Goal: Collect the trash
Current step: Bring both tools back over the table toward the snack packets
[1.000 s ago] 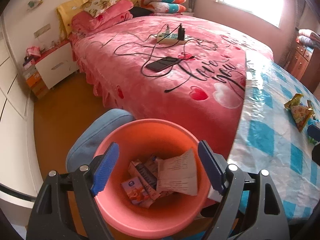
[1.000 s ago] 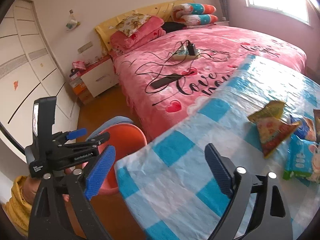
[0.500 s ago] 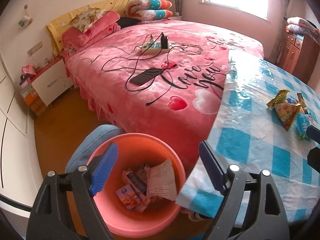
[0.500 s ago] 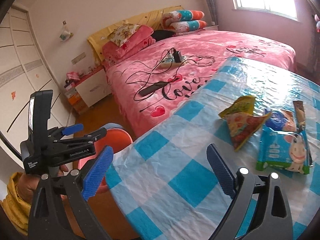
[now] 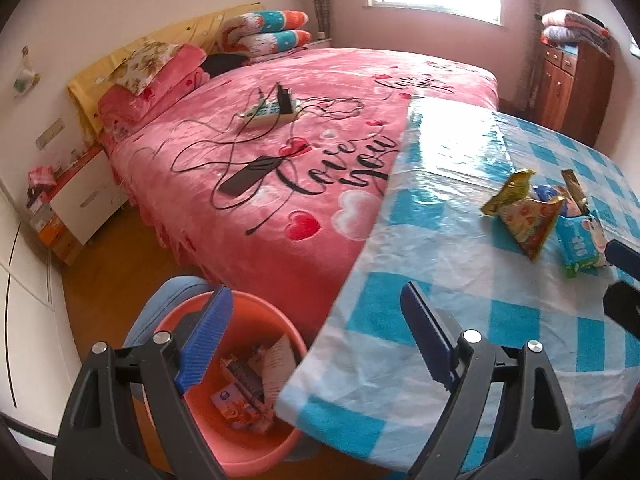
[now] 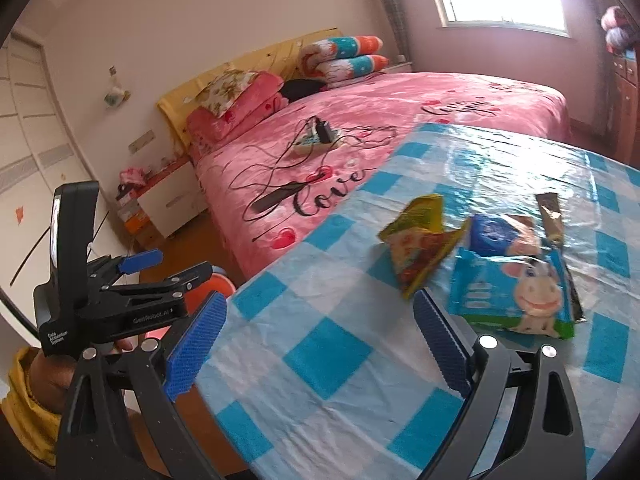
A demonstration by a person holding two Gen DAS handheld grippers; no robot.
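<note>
An orange bucket [image 5: 244, 440] with several wrappers and a paper slip in it stands on the floor by the table corner. My left gripper [image 5: 316, 332] is open and empty, above the bucket and the table's near edge. My right gripper [image 6: 320, 336] is open and empty over the checked tablecloth [image 6: 328, 356], short of the trash. A yellow-red snack wrapper [image 6: 416, 248], a blue-green cartoon packet [image 6: 516, 292] and a brown sachet [image 6: 550, 216] lie together on the table. The same wrappers show in the left wrist view [image 5: 528, 216].
A pink bed [image 5: 312, 140] with a power strip, cables and a phone runs along the table's far side. A white nightstand [image 5: 84, 200] stands at the left wall. A wooden cabinet [image 5: 572, 84] is at the back right. A blue stool [image 5: 168, 300] is behind the bucket.
Both grippers have swung right from the bucket toward the table. The bucket has slid to the lower left in the left view. The wrappers are closer and larger in the right view.
</note>
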